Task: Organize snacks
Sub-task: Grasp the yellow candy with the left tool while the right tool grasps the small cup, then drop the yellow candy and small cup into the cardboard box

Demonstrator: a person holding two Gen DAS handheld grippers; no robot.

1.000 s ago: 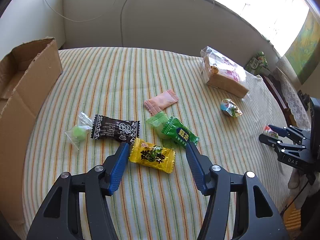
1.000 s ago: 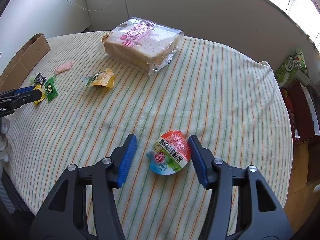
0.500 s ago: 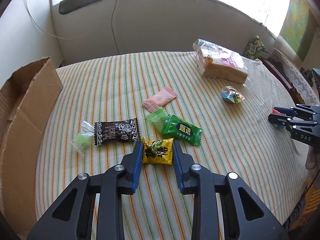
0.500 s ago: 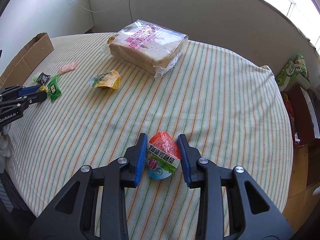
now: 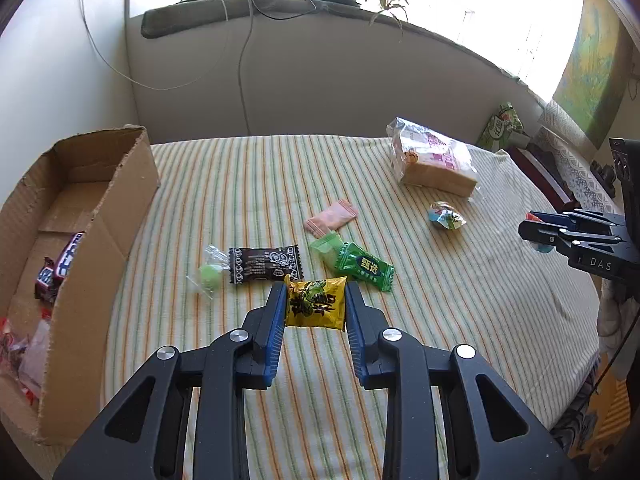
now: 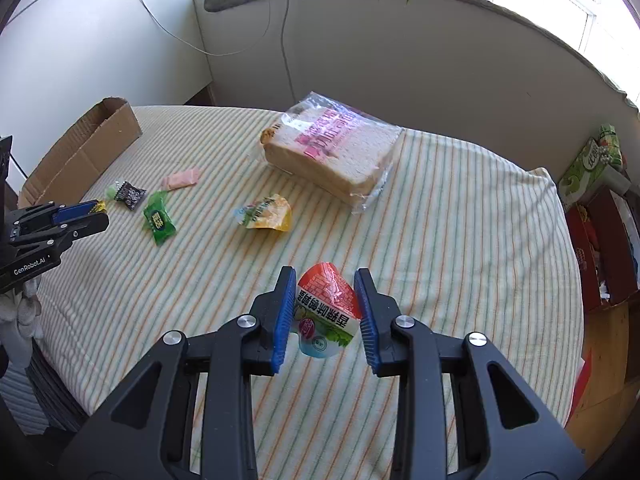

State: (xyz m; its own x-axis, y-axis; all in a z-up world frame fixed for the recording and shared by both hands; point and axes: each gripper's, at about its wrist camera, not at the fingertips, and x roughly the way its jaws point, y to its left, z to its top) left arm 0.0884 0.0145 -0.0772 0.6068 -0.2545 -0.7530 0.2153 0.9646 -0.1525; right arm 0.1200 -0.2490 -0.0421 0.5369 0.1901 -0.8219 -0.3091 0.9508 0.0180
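My left gripper (image 5: 316, 300) is shut on a yellow candy packet (image 5: 317, 304), lifted just off the striped tablecloth (image 5: 248, 184). A black sachet (image 5: 264, 264), a green sweet (image 5: 209, 274), a green packet (image 5: 362, 266) and a pink packet (image 5: 331, 218) lie beyond it. My right gripper (image 6: 325, 300) is shut on a red-topped jelly cup (image 6: 326, 312), held above the cloth. The left gripper (image 6: 76, 216) shows at the left edge of the right wrist view, the right gripper (image 5: 560, 228) at the right edge of the left wrist view.
An open cardboard box (image 5: 116, 192) with a few snacks inside stands at the table's left edge. A bagged bread loaf (image 6: 332, 148) and a yellow jelly pouch (image 6: 266, 212) lie mid-table. Green cartons (image 6: 592, 164) and red furniture sit beyond the right edge.
Both grippers went from open around their snacks to shut on them. Each then rose, lifting the yellow packet and the jelly cup off the cloth.
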